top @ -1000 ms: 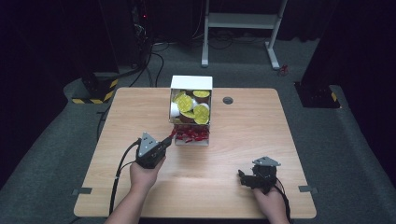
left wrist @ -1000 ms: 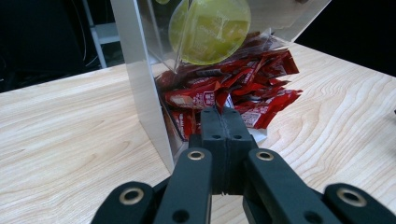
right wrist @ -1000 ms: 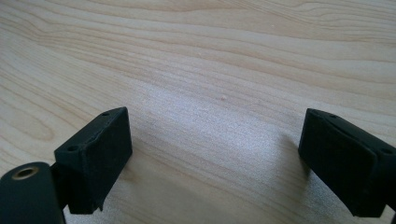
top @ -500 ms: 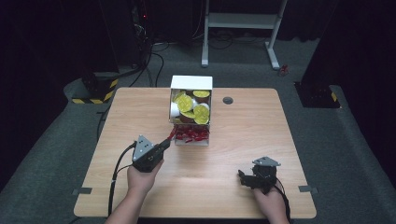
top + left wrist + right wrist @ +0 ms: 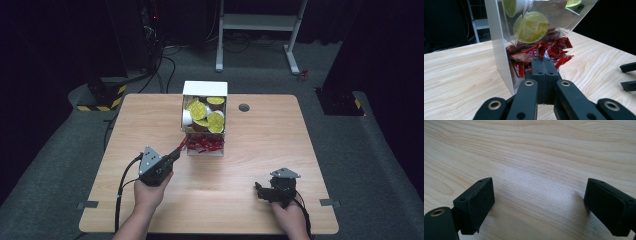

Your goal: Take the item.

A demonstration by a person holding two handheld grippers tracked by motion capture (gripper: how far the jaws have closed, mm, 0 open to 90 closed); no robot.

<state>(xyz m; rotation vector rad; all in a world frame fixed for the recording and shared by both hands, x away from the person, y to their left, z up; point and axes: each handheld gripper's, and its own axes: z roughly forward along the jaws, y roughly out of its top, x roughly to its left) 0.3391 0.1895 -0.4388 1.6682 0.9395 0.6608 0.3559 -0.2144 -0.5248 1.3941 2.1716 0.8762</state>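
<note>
Red sachets [image 5: 537,53] – print unreadable – meet the closed left gripper [image 5: 543,60]; right gripper [image 5: 537,202] gapes.

A pale wood-grain surface [image 5: 260,145], smooth and matt, with fine darker streaks running along it. On it stands a dispenser box [image 5: 499,50] with white, smooth, opaque side walls and a clear, glossy plastic front that catches reflections. Behind the clear front are cups [image 5: 532,27] with yellow-green lids that look like matt foil or paper. Below lie red sachets [image 5: 541,53] of shiny, crinkled film. The left tongs [image 5: 543,61] are matt black plastic with small brass-coloured metal rivets. The right tongs [image 5: 539,207] have matt black pads with a slightly grainy face.
</note>
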